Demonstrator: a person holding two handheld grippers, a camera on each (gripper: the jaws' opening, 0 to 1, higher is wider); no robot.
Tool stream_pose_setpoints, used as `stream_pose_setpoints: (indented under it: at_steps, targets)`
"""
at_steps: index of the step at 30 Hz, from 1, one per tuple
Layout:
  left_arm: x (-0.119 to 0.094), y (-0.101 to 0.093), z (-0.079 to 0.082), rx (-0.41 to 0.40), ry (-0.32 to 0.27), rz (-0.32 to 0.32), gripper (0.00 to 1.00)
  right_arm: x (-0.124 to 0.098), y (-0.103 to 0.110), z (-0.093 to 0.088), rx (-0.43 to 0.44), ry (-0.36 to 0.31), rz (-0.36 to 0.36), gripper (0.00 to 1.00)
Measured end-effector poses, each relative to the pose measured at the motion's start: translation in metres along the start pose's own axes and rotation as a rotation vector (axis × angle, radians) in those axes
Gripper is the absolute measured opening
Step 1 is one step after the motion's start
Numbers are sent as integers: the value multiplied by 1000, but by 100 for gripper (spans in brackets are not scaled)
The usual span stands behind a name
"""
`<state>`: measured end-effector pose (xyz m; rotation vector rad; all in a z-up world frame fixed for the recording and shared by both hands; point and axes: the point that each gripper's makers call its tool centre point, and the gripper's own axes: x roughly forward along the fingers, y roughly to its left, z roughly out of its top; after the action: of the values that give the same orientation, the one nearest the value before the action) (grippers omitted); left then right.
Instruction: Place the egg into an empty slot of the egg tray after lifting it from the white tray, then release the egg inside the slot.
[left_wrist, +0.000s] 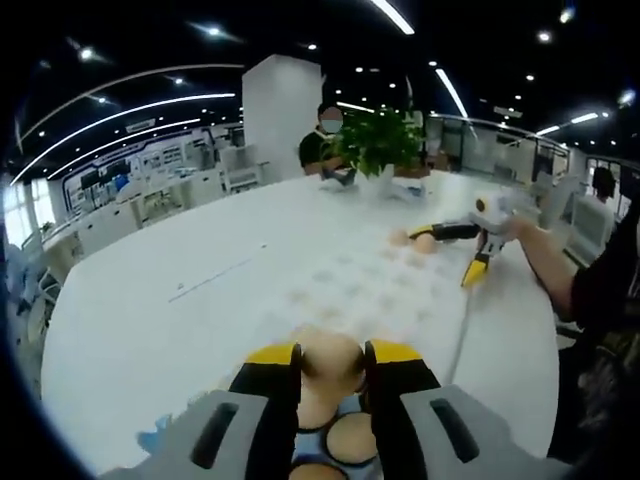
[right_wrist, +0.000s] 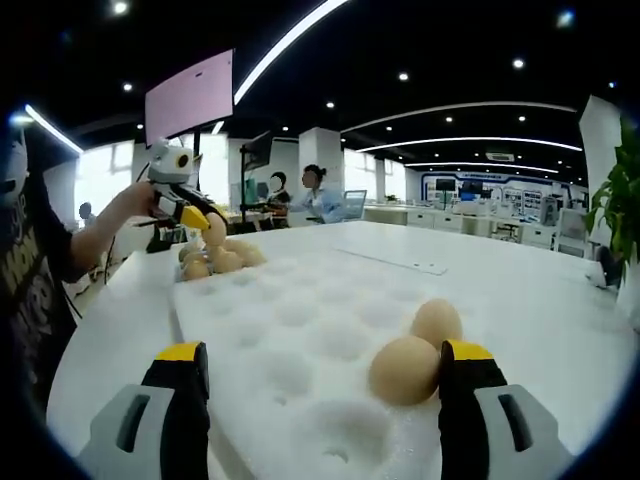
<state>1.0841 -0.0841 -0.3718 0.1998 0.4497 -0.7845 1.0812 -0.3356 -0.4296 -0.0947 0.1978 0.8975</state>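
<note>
1. Left gripper view, bottom centre: lower half of held egg (left_wrist: 327, 375) hidden between the yellow-tipped jaws of left gripper (left_wrist: 331, 372); only the rounded top shows above the tips.
2. Jaws closed onto that egg, one on each side, touching it.
3. Below the jaws, at bottom edge of frame: two more eggs (left_wrist: 350, 438) in a tray cut off by the frame; tray colour and outline hard to make out.
4. Centre to right of frame: white egg tray (left_wrist: 385, 290) on white table (left_wrist: 150, 300), slots faint against the white surface.
5. Right gripper view: right gripper (right_wrist: 320, 372) with jaws wide apart, nothing between the tips; egg tray (right_wrist: 300, 330) beneath.
6. Two eggs (right_wrist: 405, 368) in tray slots at lower right, nearer one just beside the right-hand jaw; contact cannot be judged.
7. Upper left of same view: left gripper (right_wrist: 205, 222) in a hand, egg (right_wrist: 214, 232) at its tips, above a cluster of eggs (right_wrist: 222, 260); grip detail too small to tell.
</note>
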Motion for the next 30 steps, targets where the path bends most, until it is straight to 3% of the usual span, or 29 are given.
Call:
stream_pose_setpoints:
  at_steps: [23,30]
  targets:
    - [-56,29,-22,-80,-37,130,25,0,4,0,2,0,-3,100]
    - [-71,37,-38,-110,-31,167,25,1,6,1,2,2,-5,100]
